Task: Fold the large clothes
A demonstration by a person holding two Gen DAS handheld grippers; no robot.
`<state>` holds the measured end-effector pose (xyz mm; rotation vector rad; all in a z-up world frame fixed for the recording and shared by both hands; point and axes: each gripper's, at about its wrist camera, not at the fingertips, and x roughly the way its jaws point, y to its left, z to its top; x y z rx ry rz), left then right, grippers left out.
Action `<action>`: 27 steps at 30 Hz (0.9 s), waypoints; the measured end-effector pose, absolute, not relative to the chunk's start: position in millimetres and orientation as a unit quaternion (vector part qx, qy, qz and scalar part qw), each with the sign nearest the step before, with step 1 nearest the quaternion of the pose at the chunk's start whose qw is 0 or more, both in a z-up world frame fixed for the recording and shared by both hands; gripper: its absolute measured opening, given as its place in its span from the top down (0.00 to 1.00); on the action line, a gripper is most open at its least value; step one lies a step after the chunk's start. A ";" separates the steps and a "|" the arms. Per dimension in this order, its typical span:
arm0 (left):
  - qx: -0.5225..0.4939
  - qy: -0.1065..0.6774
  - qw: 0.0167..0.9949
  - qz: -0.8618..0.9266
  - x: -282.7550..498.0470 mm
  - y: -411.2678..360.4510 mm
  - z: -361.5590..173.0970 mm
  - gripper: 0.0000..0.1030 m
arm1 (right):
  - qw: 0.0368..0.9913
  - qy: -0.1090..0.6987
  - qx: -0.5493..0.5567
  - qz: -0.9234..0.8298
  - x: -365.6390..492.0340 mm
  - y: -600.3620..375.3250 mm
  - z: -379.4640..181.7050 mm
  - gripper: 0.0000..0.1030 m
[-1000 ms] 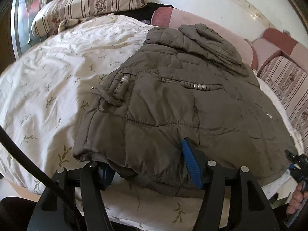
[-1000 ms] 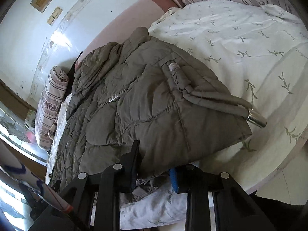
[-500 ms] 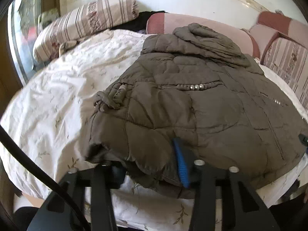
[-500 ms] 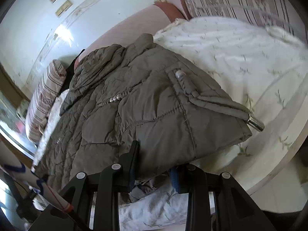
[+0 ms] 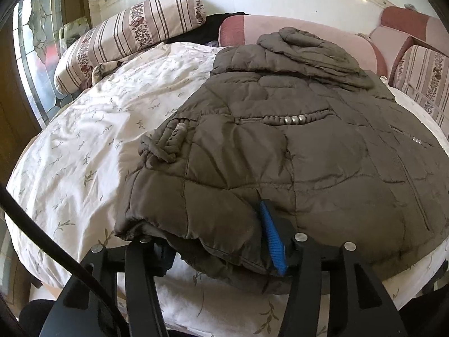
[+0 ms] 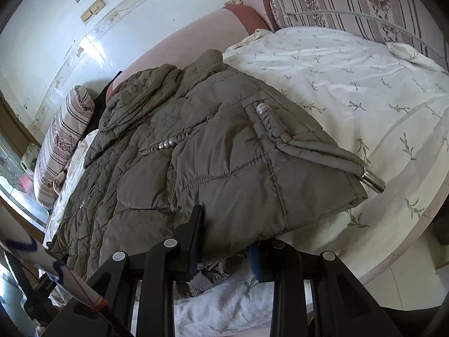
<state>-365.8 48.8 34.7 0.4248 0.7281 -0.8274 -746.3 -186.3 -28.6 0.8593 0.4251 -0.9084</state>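
Left wrist view: a big brown puffy coat [image 5: 294, 146] is seen spread on a bed with a white leaf-print sheet [image 5: 84, 154]. The coat has been folded in at the sides, so it is a thick bundle, with its hood [image 5: 308, 50] bunched at 12 o'clock near the pink headboard [image 5: 244, 28]. The left gripper [image 5: 213, 241] is seen at 6 o'clock, with the near hem of the coat between its two fingers. One blue pad [image 5: 270, 238] is pressed into the top of the hem, and the other finger is tucked under the edge. Its jaws have just been opening a little, yet the thick hem is still filling the gap, so the coat looks held. Right wrist view: the right gripper [image 6: 224, 241] is seen at 6 o'clock too, closed on the other part of the same hem, with one finger on top and one below. A cord with a shiny metal tip [image 6: 373, 181] is lying across the coat corner toward 3 o'clock. A striped pillow [image 6: 61, 146] is seen at 9 o'clock. The hem is probably held at two spots so that the bottom half can be lifted evenly and laid up toward the hood. A firm hold is needed, because puffy cloth is slippery and springs back.
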 end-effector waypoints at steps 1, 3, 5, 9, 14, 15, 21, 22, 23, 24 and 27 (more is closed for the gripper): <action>0.203 0.342 0.831 -0.389 -366.5 48.7 34.4 0.48 | 0.789 0.201 0.401 -0.420 -746.3 -187.4 -28.4 0.70; 0.207 0.339 0.832 -0.387 -368.0 48.5 34.4 0.48 | 0.788 0.208 0.399 -0.420 -745.0 -187.8 -26.8 0.70; 0.210 0.335 0.833 -0.387 -368.9 48.7 34.3 0.48 | 0.786 0.218 0.398 -0.420 -743.4 -189.3 -25.9 0.68; 0.219 0.326 0.835 -0.385 -371.7 48.3 34.9 0.48 | 0.783 0.225 0.399 -0.419 -741.8 -189.7 -25.7 0.68; 0.221 0.324 0.835 -0.386 -372.4 48.3 34.9 0.49 | 0.785 0.227 0.390 -0.424 -739.5 -186.8 -24.2 0.74; 0.222 0.322 0.835 -0.386 -373.5 48.1 35.0 0.50 | 0.786 0.226 0.388 -0.425 -739.1 -186.2 -23.3 0.75; 0.237 0.307 0.834 -0.391 -379.3 48.0 36.3 0.60 | 0.792 0.223 0.376 -0.427 -737.1 -183.0 -19.6 0.80; 0.238 0.306 0.834 -0.392 -379.6 47.7 36.4 0.61 | 0.792 0.223 0.375 -0.427 -737.1 -182.9 -19.6 0.80; 0.238 0.306 0.834 -0.393 -379.6 47.5 36.6 0.61 | 0.792 0.223 0.374 -0.427 -737.0 -182.8 -19.7 0.80; 0.238 0.306 0.834 -0.393 -379.3 47.7 36.7 0.61 | 0.792 0.223 0.375 -0.427 -737.0 -183.0 -19.7 0.80; 0.239 0.305 0.834 -0.393 -379.5 47.6 36.5 0.62 | 0.792 0.223 0.374 -0.427 -736.8 -183.0 -19.7 0.80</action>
